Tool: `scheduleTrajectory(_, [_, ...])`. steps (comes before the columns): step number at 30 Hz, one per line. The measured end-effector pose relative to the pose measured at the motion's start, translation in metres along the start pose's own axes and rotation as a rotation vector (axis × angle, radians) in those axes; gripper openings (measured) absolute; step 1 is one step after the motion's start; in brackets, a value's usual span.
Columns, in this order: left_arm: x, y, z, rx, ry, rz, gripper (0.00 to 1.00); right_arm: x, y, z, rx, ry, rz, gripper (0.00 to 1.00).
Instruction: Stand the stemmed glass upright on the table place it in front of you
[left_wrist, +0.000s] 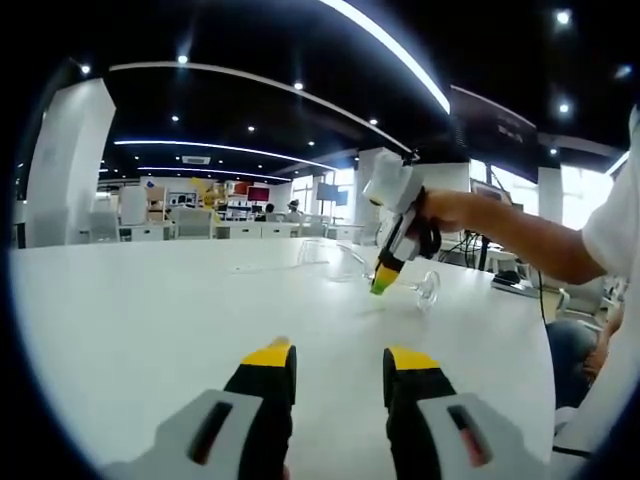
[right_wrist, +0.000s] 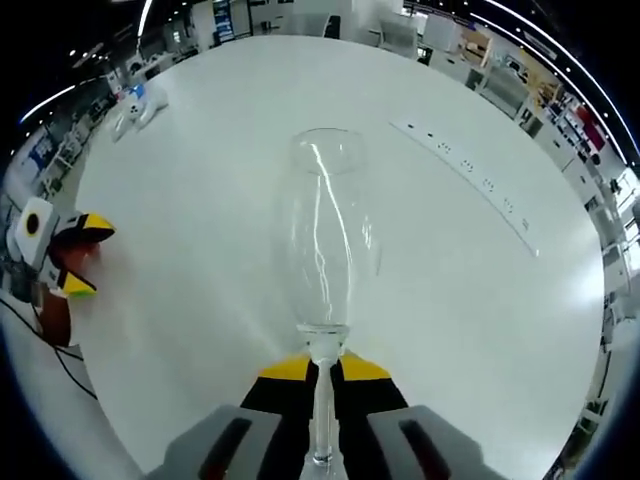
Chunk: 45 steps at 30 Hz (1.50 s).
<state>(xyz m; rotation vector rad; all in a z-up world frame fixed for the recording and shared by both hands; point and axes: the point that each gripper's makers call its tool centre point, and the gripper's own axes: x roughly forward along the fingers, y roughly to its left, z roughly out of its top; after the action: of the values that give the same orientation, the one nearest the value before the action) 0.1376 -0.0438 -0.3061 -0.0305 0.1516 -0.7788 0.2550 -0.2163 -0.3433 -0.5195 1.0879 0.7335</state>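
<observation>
A clear stemmed glass (left_wrist: 335, 260) lies on its side on the white table (left_wrist: 150, 320), bowl to the left and foot (left_wrist: 428, 290) to the right in the left gripper view. My right gripper (left_wrist: 383, 280), held by a person's hand, comes down on its stem. In the right gripper view the glass (right_wrist: 325, 230) points away from me. Its stem runs between the yellow-tipped jaws of my right gripper (right_wrist: 323, 368), which are shut on it. My left gripper (left_wrist: 340, 360) stands open low over the table, well short of the glass, with nothing in it. The left gripper (right_wrist: 85, 258) also appears at the left edge.
A row of sockets (right_wrist: 470, 170) is set into the table beyond the glass. A small white object (right_wrist: 135, 105) lies at the far left corner. The person's arm (left_wrist: 520, 235) reaches in from the right. Desks and pillars stand behind the table.
</observation>
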Motion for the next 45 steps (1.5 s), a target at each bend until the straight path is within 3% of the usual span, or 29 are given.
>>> scheduleTrajectory(31, [0.0, -0.003, 0.007, 0.022, -0.005, -0.007, 0.35, -0.042, 0.005, 0.003, 0.087, -0.299, -0.066, 0.11])
scheduleTrajectory(45, [0.001, -0.005, 0.007, 0.023, -0.004, -0.011, 0.35, -0.07, 0.004, 0.015, 0.12, -0.48, -0.125, 0.11])
